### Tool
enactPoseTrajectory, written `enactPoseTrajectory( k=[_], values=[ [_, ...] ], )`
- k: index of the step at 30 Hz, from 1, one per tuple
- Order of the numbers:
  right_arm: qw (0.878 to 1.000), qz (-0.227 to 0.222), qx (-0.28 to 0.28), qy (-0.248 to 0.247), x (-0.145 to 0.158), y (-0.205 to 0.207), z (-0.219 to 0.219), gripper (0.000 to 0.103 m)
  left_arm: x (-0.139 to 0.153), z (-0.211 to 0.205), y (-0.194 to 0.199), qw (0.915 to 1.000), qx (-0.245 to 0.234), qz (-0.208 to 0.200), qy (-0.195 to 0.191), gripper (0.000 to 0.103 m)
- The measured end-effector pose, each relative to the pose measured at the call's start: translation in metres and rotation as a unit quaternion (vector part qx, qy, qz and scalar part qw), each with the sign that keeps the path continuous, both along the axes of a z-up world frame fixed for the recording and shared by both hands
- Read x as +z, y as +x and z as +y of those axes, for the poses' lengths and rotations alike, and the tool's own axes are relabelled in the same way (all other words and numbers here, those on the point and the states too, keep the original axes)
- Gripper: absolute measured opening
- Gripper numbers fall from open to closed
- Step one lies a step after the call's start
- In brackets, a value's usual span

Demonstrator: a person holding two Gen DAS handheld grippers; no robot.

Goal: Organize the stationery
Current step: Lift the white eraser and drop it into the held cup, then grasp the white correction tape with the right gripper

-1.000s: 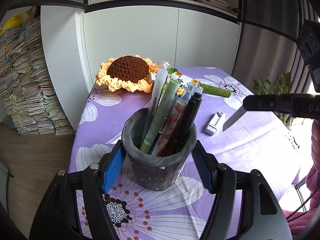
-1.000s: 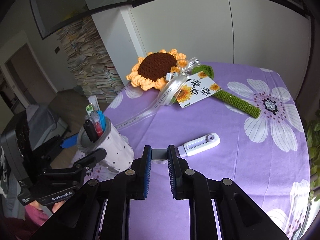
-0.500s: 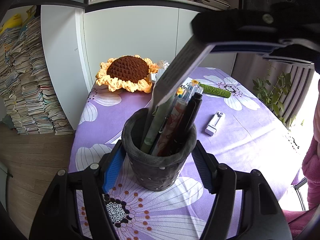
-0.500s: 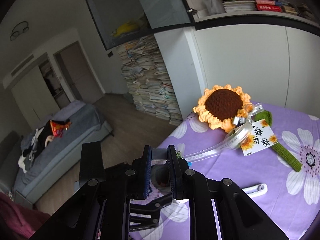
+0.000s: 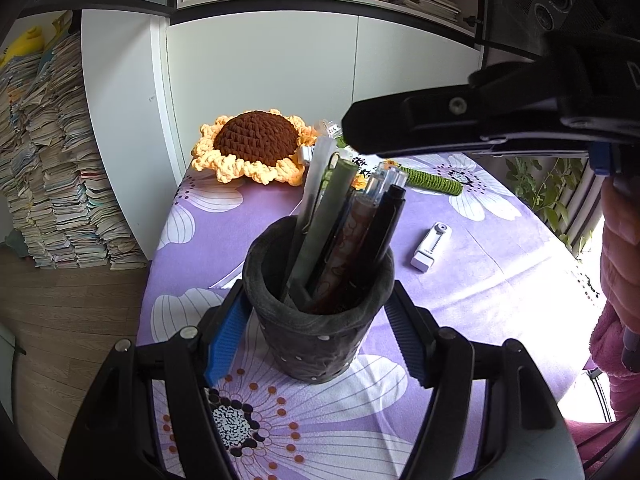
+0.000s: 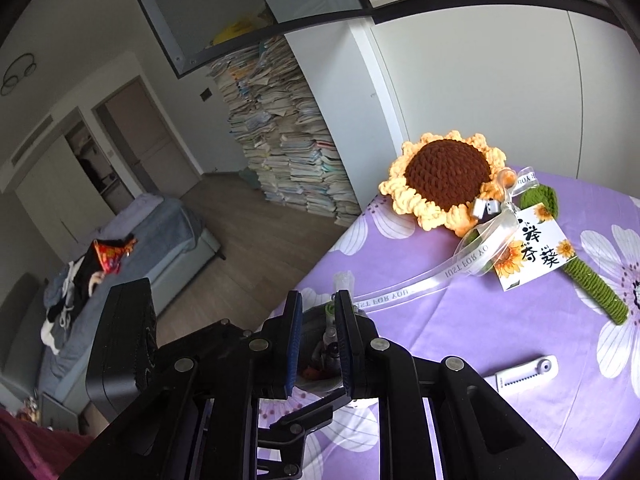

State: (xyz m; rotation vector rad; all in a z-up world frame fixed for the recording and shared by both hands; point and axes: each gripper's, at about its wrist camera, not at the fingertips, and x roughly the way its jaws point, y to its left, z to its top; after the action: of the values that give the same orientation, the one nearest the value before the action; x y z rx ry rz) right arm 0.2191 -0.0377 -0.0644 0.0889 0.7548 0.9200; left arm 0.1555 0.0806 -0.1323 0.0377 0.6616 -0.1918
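A dark grey dotted pen cup stands on the purple flowered tablecloth, holding several pens. My left gripper is open with its blue-padded fingers on either side of the cup. My right gripper hovers over the cup, its fingers a narrow gap apart with nothing between them; the cup's rim and pen tips show through the gap. In the left wrist view the right gripper's black finger reaches in above the pens. A white correction tape lies on the cloth to the right, also in the right wrist view.
A crocheted sunflower with green stem, ribbon and card lies at the far side of the table. Stacks of books stand on the floor left of the table. A plant is at right.
The right gripper swung from the table's right side to above the pen cup. The flat grey piece it held a second ago is no longer between its fingers. The left gripper stayed.
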Motion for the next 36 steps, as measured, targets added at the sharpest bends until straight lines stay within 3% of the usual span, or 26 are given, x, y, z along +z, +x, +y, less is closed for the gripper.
enactPoseTrajectory(
  k=[5, 9, 11, 13, 16, 21, 22, 23, 25, 29, 36],
  values=[
    [1.000, -0.007, -0.018, 0.011, 0.006, -0.003, -0.016, 0.017, 0.000, 0.001, 0.000, 1.0000, 0.000, 0.001, 0.000, 0.067],
    [0.996, 0.005, -0.087, -0.028, -0.002, 0.010, -0.041, 0.017, 0.000, 0.000, 0.000, 1.0000, 0.001, 0.000, 0.000, 0.067],
    [0.987, 0.030, -0.141, -0.068, -0.015, 0.025, -0.056, 0.018, 0.000, 0.000, 0.000, 1.0000, 0.001, -0.001, 0.000, 0.067],
    [0.971, 0.076, -0.199, -0.108, -0.037, 0.042, -0.074, 0.018, 0.000, 0.000, -0.001, 1.0000, 0.001, 0.000, -0.002, 0.067],
    [0.948, 0.164, -0.244, -0.121, -0.073, 0.062, -0.100, 0.018, -0.001, 0.000, -0.001, 1.0000, 0.001, 0.001, -0.002, 0.067],
    [0.929, 0.259, -0.253, -0.084, -0.109, 0.074, -0.121, 0.019, -0.001, 0.000, 0.000, 1.0000, 0.001, 0.002, -0.001, 0.067],
    [0.925, 0.269, -0.258, -0.078, -0.112, 0.077, -0.123, 0.024, -0.001, 0.000, -0.001, 1.0000, 0.001, 0.002, -0.001, 0.067],
    [0.922, 0.273, -0.264, -0.071, -0.114, 0.079, -0.124, 0.028, 0.000, 0.000, -0.001, 1.0000, 0.001, 0.002, -0.002, 0.067],
    [0.919, 0.274, -0.278, -0.060, -0.114, 0.082, -0.127, 0.046, 0.000, 0.000, -0.001, 1.0000, 0.000, 0.002, -0.002, 0.067],
    [0.916, 0.284, -0.281, -0.041, -0.114, 0.089, -0.128, 0.048, 0.000, 0.000, 0.000, 1.0000, 0.000, 0.002, 0.000, 0.067],
    [0.920, 0.285, -0.265, -0.054, -0.113, 0.106, -0.099, 0.048, 0.001, -0.001, 0.000, 1.0000, 0.000, 0.004, 0.002, 0.067]
  ],
)
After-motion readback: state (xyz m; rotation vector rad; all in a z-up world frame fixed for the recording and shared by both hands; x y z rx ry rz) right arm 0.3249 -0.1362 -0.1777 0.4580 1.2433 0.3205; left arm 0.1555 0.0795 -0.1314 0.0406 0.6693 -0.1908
